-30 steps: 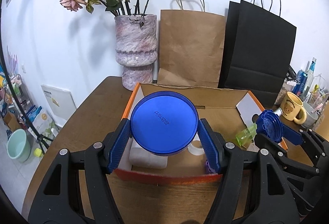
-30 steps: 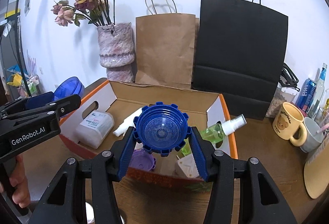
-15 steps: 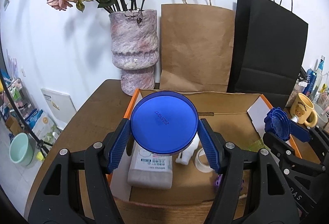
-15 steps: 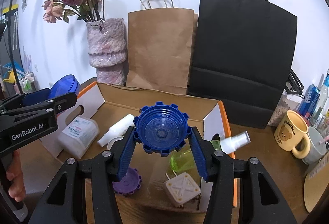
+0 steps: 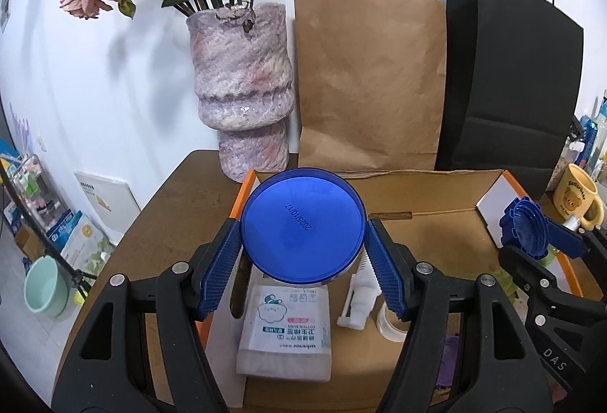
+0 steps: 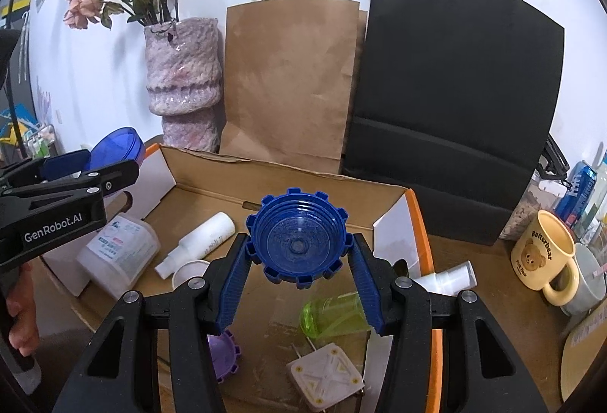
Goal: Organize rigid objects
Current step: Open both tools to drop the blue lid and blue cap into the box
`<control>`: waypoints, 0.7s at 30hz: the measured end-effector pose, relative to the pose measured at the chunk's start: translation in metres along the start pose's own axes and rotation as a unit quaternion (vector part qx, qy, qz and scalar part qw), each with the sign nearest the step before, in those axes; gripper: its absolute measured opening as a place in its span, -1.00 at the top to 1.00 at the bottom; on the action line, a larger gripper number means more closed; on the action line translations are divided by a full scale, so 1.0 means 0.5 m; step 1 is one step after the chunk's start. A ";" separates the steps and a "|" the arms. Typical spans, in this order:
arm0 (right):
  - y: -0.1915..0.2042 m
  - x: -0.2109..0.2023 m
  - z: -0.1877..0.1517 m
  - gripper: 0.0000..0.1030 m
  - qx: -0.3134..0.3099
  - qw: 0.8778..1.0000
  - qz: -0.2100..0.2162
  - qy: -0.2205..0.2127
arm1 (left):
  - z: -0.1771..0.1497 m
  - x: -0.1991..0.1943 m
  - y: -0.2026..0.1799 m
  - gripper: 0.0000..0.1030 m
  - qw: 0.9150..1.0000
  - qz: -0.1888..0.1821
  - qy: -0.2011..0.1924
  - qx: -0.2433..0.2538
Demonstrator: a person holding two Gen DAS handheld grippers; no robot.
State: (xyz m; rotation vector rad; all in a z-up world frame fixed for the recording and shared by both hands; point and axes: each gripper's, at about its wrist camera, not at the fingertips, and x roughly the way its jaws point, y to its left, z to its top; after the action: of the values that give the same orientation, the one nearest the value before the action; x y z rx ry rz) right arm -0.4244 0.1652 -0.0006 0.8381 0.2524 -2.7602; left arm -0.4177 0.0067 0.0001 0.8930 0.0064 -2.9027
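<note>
Tabletop point(image 5: 170, 208): cardboard box point(image 6: 288, 185) before paper bags.
Left gripper point(image 5: 303, 253): fingers clamped on blue jar point(image 5: 303, 229).
Right gripper point(image 6: 299, 265): fingers clamped on blue notched lid point(image 6: 297, 242).

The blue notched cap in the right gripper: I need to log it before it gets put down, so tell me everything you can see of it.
The blue notched cap is translucent blue plastic, round, with square teeth around its rim and screw threads ringing its hollow inside. Its open side faces the right wrist camera. The right gripper pinches it at two opposite sides, holding it in the air above the open cardboard box. Nothing else touches it.
</note>
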 end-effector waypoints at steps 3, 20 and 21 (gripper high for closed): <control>-0.002 0.010 -0.004 -0.11 -0.001 1.000 -0.001 0.007 | -0.004 0.014 0.001 -0.22 1.000 0.002 0.007 0.002; -0.013 0.001 -0.013 -0.81 0.008 1.000 0.013 0.015 | -0.007 0.000 0.018 -1.00 1.000 0.014 -0.008 -0.009; -0.013 0.000 -0.013 -0.81 0.009 1.000 0.012 0.015 | -0.006 0.000 0.018 -1.00 1.000 0.014 -0.007 -0.010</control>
State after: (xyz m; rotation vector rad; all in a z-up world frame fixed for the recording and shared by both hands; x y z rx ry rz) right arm -0.4228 0.1731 -0.0052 0.8805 0.2226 -2.7328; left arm -0.4150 -0.0023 -0.0024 0.8619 0.0225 -2.8784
